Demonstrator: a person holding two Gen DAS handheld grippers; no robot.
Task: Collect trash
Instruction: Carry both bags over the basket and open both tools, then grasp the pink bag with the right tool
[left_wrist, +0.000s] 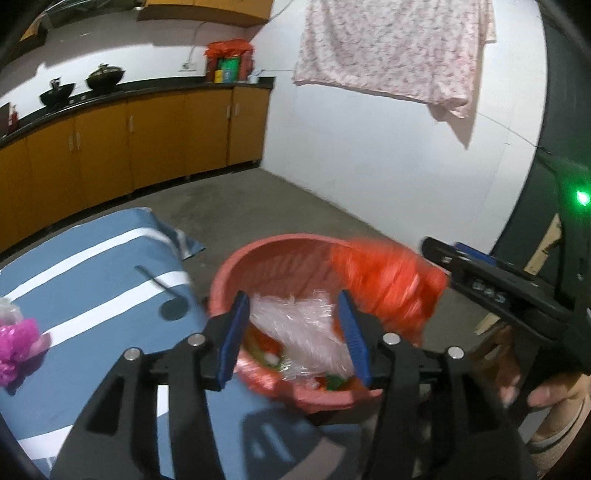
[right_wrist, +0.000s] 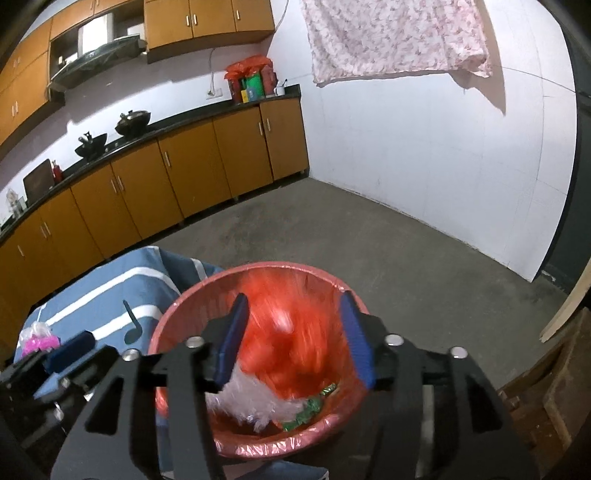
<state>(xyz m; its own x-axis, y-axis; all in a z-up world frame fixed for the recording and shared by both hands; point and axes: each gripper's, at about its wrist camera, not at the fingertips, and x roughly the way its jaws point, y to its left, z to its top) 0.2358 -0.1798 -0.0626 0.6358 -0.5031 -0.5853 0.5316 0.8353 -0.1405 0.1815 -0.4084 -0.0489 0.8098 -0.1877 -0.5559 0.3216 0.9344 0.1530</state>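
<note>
My right gripper (right_wrist: 295, 339) and left gripper (left_wrist: 291, 332) both hang spread over the red bin (right_wrist: 192, 306); next I fetch the pink wrapper (left_wrist: 18, 343) on the desk's left edge (left_wrist: 74, 266)

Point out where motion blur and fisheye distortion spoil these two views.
Left wrist view: the orange bag at the bin rim is smeared by motion, while the left gripper stays sharp; the counter bows. Right wrist view: the orange bag inside the bin is streaked; the cabinets curve, corners vignetted black.
</note>
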